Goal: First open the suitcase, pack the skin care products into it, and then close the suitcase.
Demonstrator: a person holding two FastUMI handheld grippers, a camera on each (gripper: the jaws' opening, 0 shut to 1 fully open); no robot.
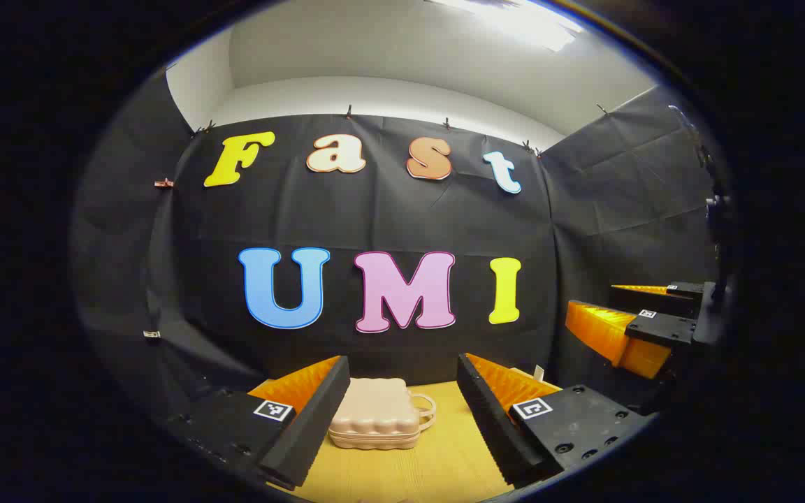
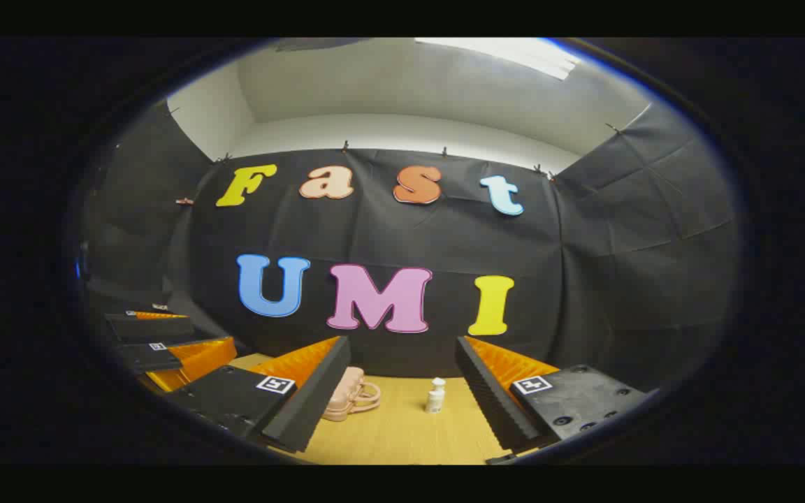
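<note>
Left gripper view looks straight at the small pink suitcase [image 1: 374,412], which lies flat and shut on the wooden surface [image 1: 437,461] near the back wall, lid side up. Its long axis runs across the view, and its looped handle [image 1: 425,411] sticks out to the right. Lying flat like that, I judge it is set up so the lid can be lifted from above. The left claw [image 1: 402,419] is spread wide and holds nothing; the case sits between its fingers but farther off, apart from both. That framing suggests this claw is lined up for the opening step, which has not begun.

Right gripper view shows the same suitcase [image 2: 346,402] partly hidden behind the near finger, with a little white bottle [image 2: 435,395] standing upright on the surface [image 2: 402,433] to its right, well apart from it. This is presumably the skin care product waiting to go in. The right claw [image 2: 402,409] is also wide and empty, the bottle between its fingers but beyond them.
</note>
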